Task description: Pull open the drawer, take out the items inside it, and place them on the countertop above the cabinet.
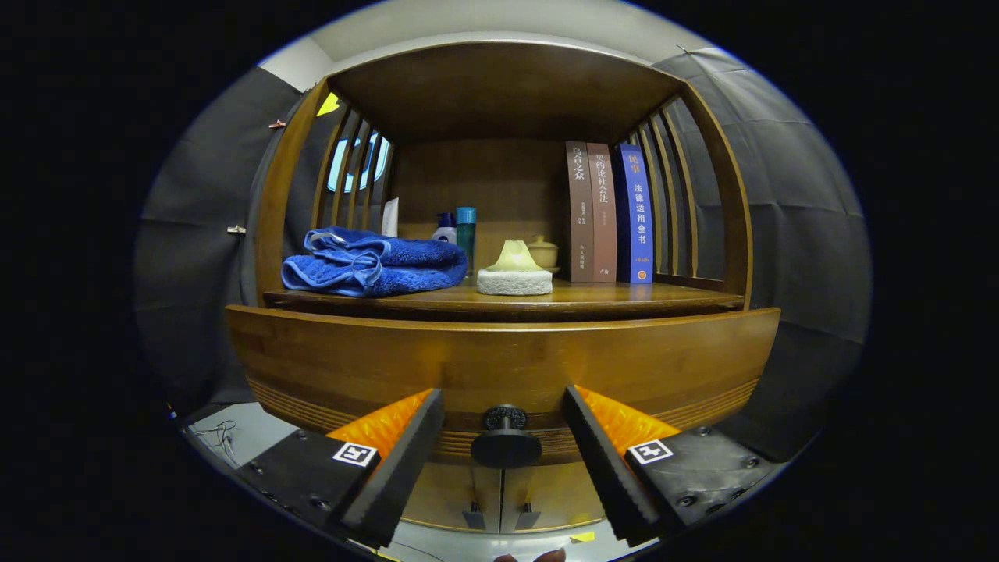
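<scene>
A wooden cabinet stands in front of me with its drawer front (499,359) closed under the countertop (609,295). A dark round knob (505,437) sticks out from the lower middle of the drawer. My gripper (503,414) is open, and the knob sits between its two fingers near their tips without either finger touching it. What lies inside the drawer is hidden.
On the countertop lie a folded blue towel (371,261), a pale sponge with a yellow piece on top (513,273), two small bottles (459,228), a small lidded pot (542,251) and three upright books (609,212). Slatted wooden sides and a shelf roof enclose the countertop. Lower cabinet doors (499,499) sit beneath the drawer.
</scene>
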Available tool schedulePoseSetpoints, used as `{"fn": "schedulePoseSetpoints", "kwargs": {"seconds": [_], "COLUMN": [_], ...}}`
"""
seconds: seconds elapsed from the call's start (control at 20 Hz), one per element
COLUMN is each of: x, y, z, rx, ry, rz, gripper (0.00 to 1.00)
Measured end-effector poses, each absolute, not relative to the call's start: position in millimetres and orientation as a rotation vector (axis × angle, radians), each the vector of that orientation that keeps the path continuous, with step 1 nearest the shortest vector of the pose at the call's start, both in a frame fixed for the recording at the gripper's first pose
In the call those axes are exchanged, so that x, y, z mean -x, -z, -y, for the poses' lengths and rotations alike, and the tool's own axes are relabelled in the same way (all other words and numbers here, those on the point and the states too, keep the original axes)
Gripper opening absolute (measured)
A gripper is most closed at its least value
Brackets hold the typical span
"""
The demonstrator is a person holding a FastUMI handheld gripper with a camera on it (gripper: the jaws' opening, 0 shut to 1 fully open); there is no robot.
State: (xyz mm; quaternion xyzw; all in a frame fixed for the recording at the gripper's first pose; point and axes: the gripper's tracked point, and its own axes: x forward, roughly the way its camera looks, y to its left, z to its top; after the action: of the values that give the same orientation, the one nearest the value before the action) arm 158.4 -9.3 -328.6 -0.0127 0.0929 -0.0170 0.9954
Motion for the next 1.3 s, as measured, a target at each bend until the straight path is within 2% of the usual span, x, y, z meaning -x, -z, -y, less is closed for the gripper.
{"fn": "schedulePoseSetpoints", "kwargs": {"seconds": [0.55,0.95,1.3], "x": [-191.7,-189.5,-136.1], "y": [334.6,341.5,267.6], "z": [12.4,8.3,33.6], "rx": [0.041,0.058,0.022], "ry": [0.03,0.011,0.058], "rz": [-0.242,-0.269,-0.18], "gripper": [1.0,0.99,0.99]}}
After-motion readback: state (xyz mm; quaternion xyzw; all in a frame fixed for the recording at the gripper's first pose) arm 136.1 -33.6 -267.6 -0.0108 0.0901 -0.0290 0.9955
